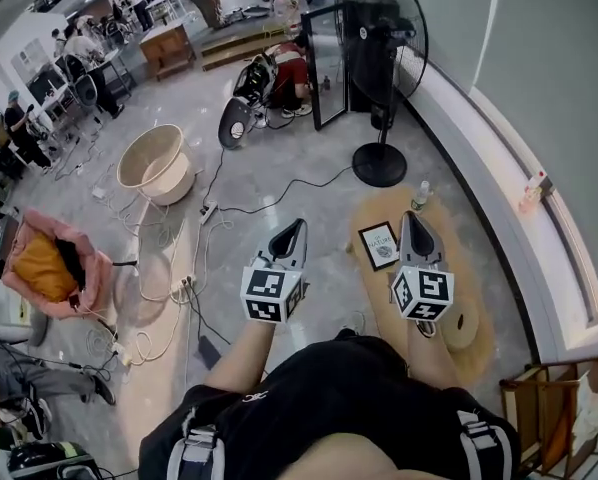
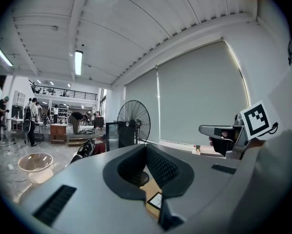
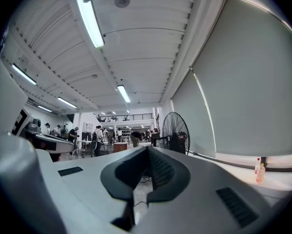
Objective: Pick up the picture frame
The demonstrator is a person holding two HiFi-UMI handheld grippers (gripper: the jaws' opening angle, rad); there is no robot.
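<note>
The picture frame (image 1: 379,245), black-edged around a white print, lies flat on a low oval wooden table (image 1: 476,290). My right gripper (image 1: 413,222) hangs just right of the frame, above the table, jaws shut and empty. Over the bare floor left of the table, my left gripper (image 1: 296,228) is also shut and empty. In the left gripper view the shut jaws (image 2: 147,148) point at the fan, and a corner of the frame (image 2: 155,200) shows low down. The right gripper view shows its shut jaws (image 3: 148,150) aimed level across the hall.
A standing fan (image 1: 381,63) rises beyond the table, with a small bottle (image 1: 421,195) at the table's far end. Cables and a power strip (image 1: 184,286) trail over the floor. A round basin (image 1: 154,163), a pink chair (image 1: 54,263) and a wooden rack (image 1: 554,408) stand around.
</note>
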